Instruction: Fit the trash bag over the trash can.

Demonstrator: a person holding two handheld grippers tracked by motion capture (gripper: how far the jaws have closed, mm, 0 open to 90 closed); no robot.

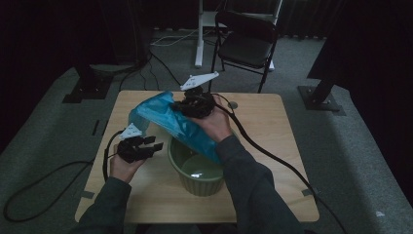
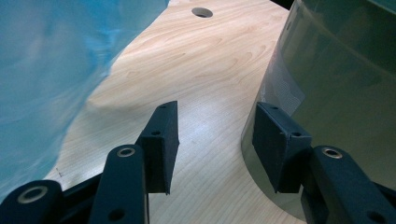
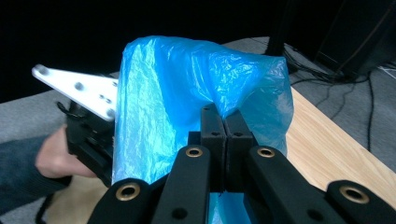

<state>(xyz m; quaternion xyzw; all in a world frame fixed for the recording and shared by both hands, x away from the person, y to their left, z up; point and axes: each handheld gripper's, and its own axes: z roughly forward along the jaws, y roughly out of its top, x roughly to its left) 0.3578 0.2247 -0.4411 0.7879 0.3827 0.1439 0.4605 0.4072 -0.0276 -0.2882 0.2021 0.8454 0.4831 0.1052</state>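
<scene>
Wooden tabletop carries a green ribbed bin near its middle; a blue plastic bag is held up over the bin's far-left rim, one end trailing down into the bin, the rest lifted clear of the wood. Right gripper: jaws closed flat on a pinch of the bag's film, seen plainly in the right gripper view, where the blue film bunches over the pad tips. Left gripper: jaws open with nothing between them, low over the tabletop just left of the bin; one pad sits just beside the bin wall. Judged step: lining the bin, with the bag not yet spread. Next move likely calls for the left jaws to catch the free edge of the bag and draw the mouth apart over the rim.
</scene>
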